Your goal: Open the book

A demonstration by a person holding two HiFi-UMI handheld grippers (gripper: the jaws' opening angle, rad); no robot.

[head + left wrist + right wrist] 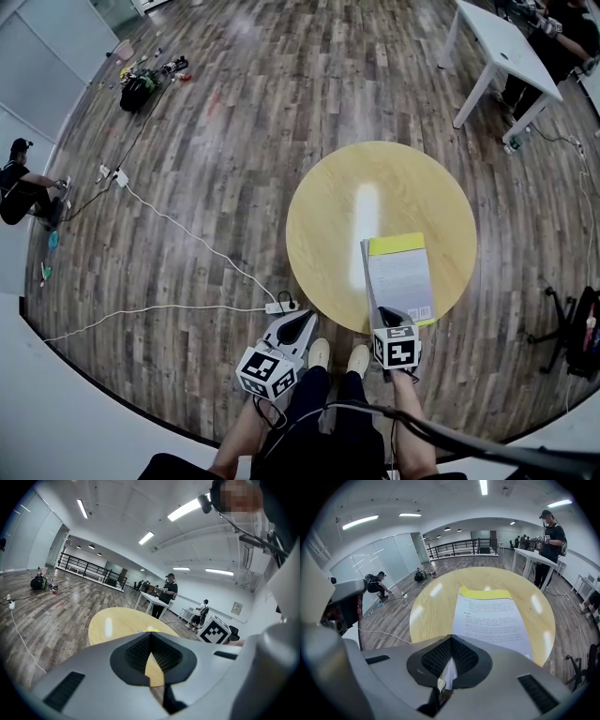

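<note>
I see the wooden floor (234, 141) filling most of the head view, with the round table (328, 216) near the middle. A white table (497, 52) at 1 o'clock is cut off by the frame edge. A crouching person (23, 192) at 9 o'clock is partly cut off too.

The book (400, 277) lies at 5 o'clock on the round table, and its near end reaches the rim. A yellow band runs along its far edge. The pale cover carries lines of print, but they are too small for me to read in any view. A barcode (423, 312) sits at the near right corner, and its digits are also illegible.

The right tongs (387, 312) hide the middle of the book's near edge. They are clenched on a thin white edge of the book, which shows between the pads in the right gripper view. I cannot tell whether that edge is the cover alone or pages with it.

The left tongs (310, 319) are pressed together with nothing between them. They hang off the table at 7 o'clock, above the floor, near a power strip (281, 307) and its white cable (178, 225).
</note>
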